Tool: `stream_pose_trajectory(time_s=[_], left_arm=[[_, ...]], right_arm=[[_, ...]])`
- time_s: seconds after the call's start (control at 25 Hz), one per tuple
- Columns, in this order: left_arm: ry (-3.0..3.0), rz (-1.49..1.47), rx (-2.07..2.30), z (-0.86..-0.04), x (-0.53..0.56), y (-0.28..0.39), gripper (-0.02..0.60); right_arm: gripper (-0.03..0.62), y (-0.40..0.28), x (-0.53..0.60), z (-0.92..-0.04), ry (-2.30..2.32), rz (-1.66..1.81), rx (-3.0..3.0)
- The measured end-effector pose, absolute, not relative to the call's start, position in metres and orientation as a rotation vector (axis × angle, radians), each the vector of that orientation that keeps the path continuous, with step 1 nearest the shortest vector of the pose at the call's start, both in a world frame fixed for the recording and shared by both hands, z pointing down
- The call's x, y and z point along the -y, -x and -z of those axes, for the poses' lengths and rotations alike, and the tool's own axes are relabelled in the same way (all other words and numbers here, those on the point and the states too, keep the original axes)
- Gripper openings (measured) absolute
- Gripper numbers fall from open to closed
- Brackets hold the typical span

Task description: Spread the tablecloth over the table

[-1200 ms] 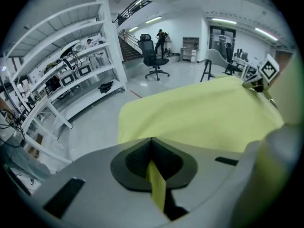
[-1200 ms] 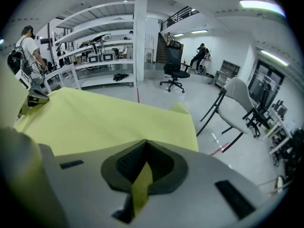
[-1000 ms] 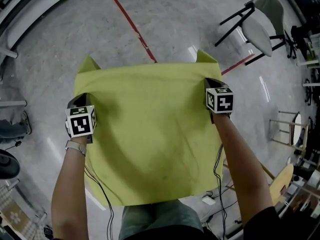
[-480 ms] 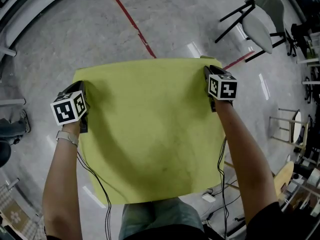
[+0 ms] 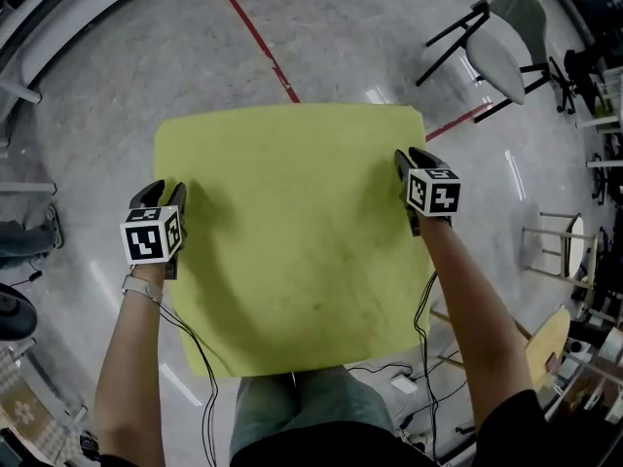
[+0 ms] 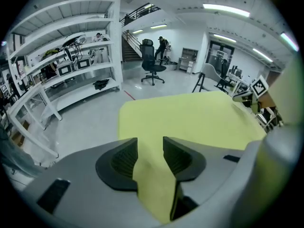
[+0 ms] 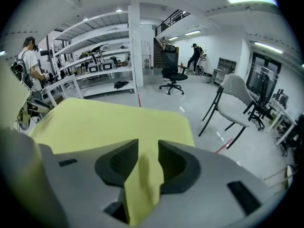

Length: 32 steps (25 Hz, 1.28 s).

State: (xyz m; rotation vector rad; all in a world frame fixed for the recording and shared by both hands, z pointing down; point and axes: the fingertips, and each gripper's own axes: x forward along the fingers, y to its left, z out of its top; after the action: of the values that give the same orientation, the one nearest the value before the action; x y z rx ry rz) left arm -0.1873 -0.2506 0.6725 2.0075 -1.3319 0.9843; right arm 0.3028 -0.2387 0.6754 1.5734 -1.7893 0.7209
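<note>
Grippers point forward-down, jaws just opening around tablecloth.

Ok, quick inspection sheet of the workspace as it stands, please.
Surface: table hidden under the tablecloth; none of it shows.
Job's things: yellow-green tablecloth lies spread and flat, with faint creases.
Clutter: nothing seen on the cloth.
Grippers: left gripper at the cloth's left edge, right gripper at its right edge; both sets of jaws have just been opening, cloth edge between them, pads not pressing.
Cables: black cables hang from both grippers.
Surroundings: grey floor, red tape line, chair, white shelving.
</note>
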Motion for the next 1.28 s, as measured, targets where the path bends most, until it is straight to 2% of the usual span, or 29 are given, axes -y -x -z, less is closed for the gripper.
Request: stream_pose_trajectory(time_s=[0.32, 0.68, 1.28], left_arm=[[-2.017, -1.154, 1.243, -0.684, 0.134, 0.185, 0.164], [-1.982, -1.204, 1.19, -0.698, 0.034, 0.178, 0.166], [-1.984, -1.14, 1.171, -0.703, -0.09, 0.193, 0.166]], right_arm=[[0.132, -0.279, 0.131, -0.692, -1.408, -0.725, 1.79], [0.132, -0.268, 0.037, -0.699, -1.365, -0.752, 1.805], [0.132, -0.256, -0.123, -0.702, -1.34, -0.83, 1.747]])
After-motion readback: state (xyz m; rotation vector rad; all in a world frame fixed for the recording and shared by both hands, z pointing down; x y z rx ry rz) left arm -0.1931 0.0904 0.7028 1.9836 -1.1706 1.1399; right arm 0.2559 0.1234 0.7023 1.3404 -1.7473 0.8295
